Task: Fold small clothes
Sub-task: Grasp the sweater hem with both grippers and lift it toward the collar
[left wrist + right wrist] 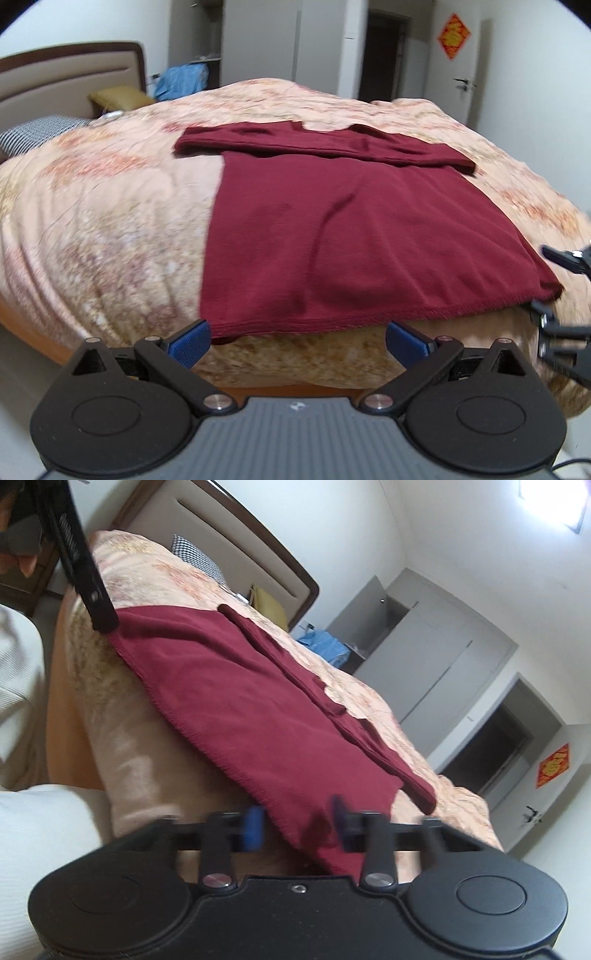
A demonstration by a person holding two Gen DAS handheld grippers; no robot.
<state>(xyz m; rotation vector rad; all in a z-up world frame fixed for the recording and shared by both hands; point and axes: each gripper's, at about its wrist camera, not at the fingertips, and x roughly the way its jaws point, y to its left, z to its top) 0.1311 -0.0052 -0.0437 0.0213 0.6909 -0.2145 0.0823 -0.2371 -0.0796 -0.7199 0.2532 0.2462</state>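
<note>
A dark red shirt [332, 229] [240, 701] lies flat on the bed's peach blanket [110, 221], with its sleeves [314, 142] folded across the far end and its hem hanging over the near edge. My left gripper [297, 343] is open just below the hem's left corner, with nothing between its blue pads. My right gripper [295, 827] stands with its jaws part-way apart around the hem's right corner, and the cloth lies between the blurred pads [253, 829]. In the left wrist view the right gripper [554, 286] straddles that corner at the frame's right edge.
A padded headboard [55, 77], a checked pillow [33, 134] and a yellow pillow [118, 98] are at the far left. A blue bag [181, 79] sits by the wardrobe, and a door [465, 85] is at the back right. The person's light clothing [37, 849] is beside the bed.
</note>
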